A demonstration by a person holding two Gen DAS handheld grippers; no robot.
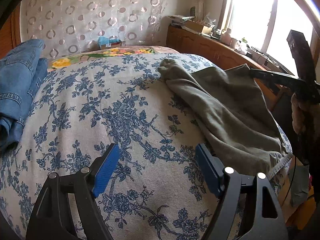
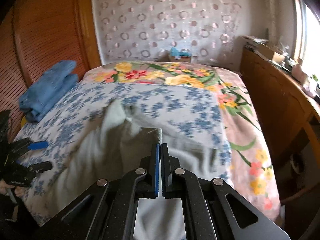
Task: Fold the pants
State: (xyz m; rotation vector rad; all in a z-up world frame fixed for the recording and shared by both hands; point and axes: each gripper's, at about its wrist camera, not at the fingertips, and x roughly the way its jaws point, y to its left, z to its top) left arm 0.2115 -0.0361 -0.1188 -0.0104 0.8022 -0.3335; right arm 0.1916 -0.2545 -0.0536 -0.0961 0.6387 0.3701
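So the olive-grey cotton pants are lying on the right side of the bed, stretching lengthwise from the near edge toward the far end, where a bunched cuff is sitting on the bedspread. The right gripper is the one doing the work: its blue-padded jaws are pressed together on a fold of that fabric, and the cloth is draping away from the tips in the right wrist view, which is blurry with motion. The left gripper is hovering with its jaws standing wide and nothing between them, pointing down at bare bedspread, with the pants lying just off to its right. My guess is the next bit hinges on that: the left one is needing to swing right to catch the other edge, since the long axis is running away from both hands.

Surface is a soft blue-and-white floral bedspread over a brighter flowery blanket, so nothing's sliding easily. A folded pile of blue denim jeans is parked at the far left, well apart. Wooden cabinets are running along the right under a bright window.
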